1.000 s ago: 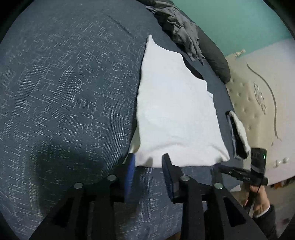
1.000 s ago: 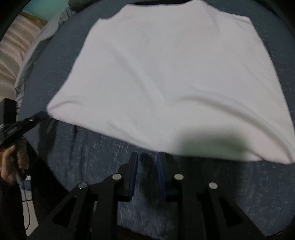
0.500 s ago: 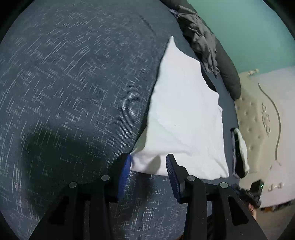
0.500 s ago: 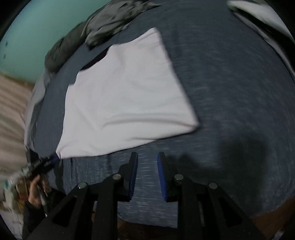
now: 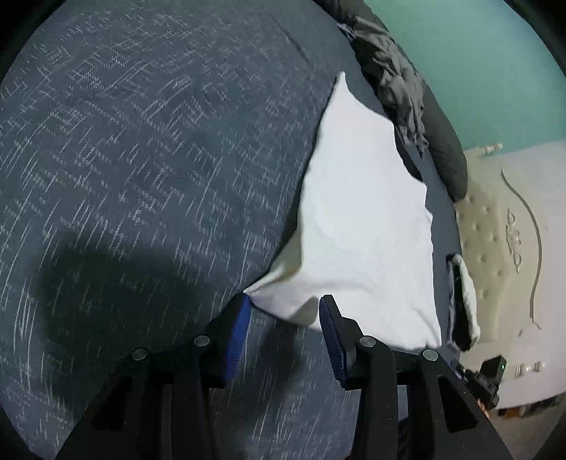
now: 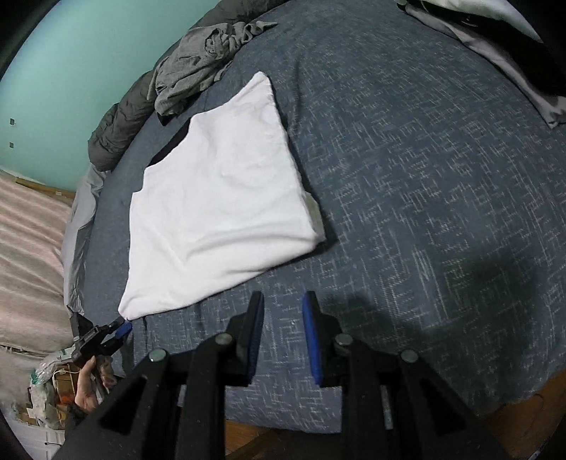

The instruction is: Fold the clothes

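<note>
A white folded garment (image 5: 364, 226) lies flat on the dark blue patterned bedspread (image 5: 141, 159). My left gripper (image 5: 284, 316) is open, and the garment's near corner lies just ahead of and between its blue-padded fingers. In the right wrist view the same garment (image 6: 219, 198) lies ahead to the left. My right gripper (image 6: 283, 318) is open over bare bedspread (image 6: 424, 177), a short way back from the garment's near edge, with nothing between its fingers. The left gripper (image 6: 122, 327) shows at the garment's far-left corner, held by a hand (image 6: 88, 382).
A crumpled grey garment (image 6: 198, 67) and a dark padded roll (image 6: 116, 134) lie at the bed's far end by the teal wall. A small dark-and-white folded stack (image 5: 463, 300) sits near the bed's edge. More clothes (image 6: 495, 32) lie at the upper right. The bed's front edge is close.
My right gripper has pulled back and swung away from the garment's edge, so the whole garment now shows. My left gripper has shifted to the garment's near corner, staying open.
</note>
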`<state>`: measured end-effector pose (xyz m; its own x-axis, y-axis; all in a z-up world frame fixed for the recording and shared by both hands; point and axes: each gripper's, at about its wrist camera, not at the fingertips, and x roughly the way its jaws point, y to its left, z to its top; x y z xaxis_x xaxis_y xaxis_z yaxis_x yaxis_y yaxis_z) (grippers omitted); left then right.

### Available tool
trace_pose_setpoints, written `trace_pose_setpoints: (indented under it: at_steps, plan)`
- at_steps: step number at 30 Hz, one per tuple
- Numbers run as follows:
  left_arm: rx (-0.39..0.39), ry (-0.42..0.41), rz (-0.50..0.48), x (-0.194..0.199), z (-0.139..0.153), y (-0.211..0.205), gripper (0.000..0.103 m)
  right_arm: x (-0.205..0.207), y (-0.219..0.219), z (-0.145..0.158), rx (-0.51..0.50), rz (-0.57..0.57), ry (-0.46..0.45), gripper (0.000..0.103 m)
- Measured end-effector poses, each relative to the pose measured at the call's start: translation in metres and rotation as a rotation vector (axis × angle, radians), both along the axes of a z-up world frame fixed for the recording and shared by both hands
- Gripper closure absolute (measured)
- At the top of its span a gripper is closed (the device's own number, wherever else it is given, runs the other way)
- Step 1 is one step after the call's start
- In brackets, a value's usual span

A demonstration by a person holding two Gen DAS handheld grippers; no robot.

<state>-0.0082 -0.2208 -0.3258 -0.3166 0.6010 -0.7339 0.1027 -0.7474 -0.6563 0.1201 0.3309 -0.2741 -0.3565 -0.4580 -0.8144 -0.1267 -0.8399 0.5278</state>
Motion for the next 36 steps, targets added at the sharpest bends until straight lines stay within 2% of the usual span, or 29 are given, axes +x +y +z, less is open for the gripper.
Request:
trace_pose_setpoints:
  at_steps: [3,4,5,7,14,21,25,31,34,36]
  plan:
    - [-0.005,0.022,-0.008,-0.004,0.004,0.004,0.064,-0.001,-0.004,0.004,-0.006,0.005,0.016,0.081]
    - [-0.008,0.032,-0.012,-0.005,0.007,0.006,0.079,-0.001,-0.004,0.004,-0.008,0.005,0.017,0.081]
    - [-0.011,0.041,-0.017,-0.006,0.010,0.008,0.086,-0.002,-0.005,0.004,-0.011,0.006,0.016,0.081]
    - [-0.016,0.060,-0.026,-0.008,0.016,0.011,0.092,-0.003,-0.004,0.005,-0.011,0.010,0.018,0.081]
    - [-0.035,0.131,-0.063,-0.015,0.039,0.024,0.093,0.000,0.009,0.002,-0.006,-0.009,0.007,0.081]
    - [-0.055,0.228,-0.173,-0.030,0.093,0.081,0.093,-0.002,0.021,0.000,-0.018,-0.014,-0.001,0.081]
    - [-0.119,0.279,-0.270,-0.043,0.124,0.147,0.094,-0.004,0.032,0.005,-0.048,-0.030,0.019,0.081]
    - [-0.180,0.372,-0.509,-0.035,0.160,0.283,0.094,-0.007,0.042,0.010,-0.031,-0.027,0.031,0.081]
    - [-0.202,0.371,-0.672,-0.009,0.146,0.362,0.094,-0.008,0.044,0.014,-0.032,-0.009,0.040,0.081]
    - [-0.233,0.351,-0.762,0.010,0.126,0.399,0.094,-0.007,0.045,0.017,-0.034,-0.003,0.045,0.081]
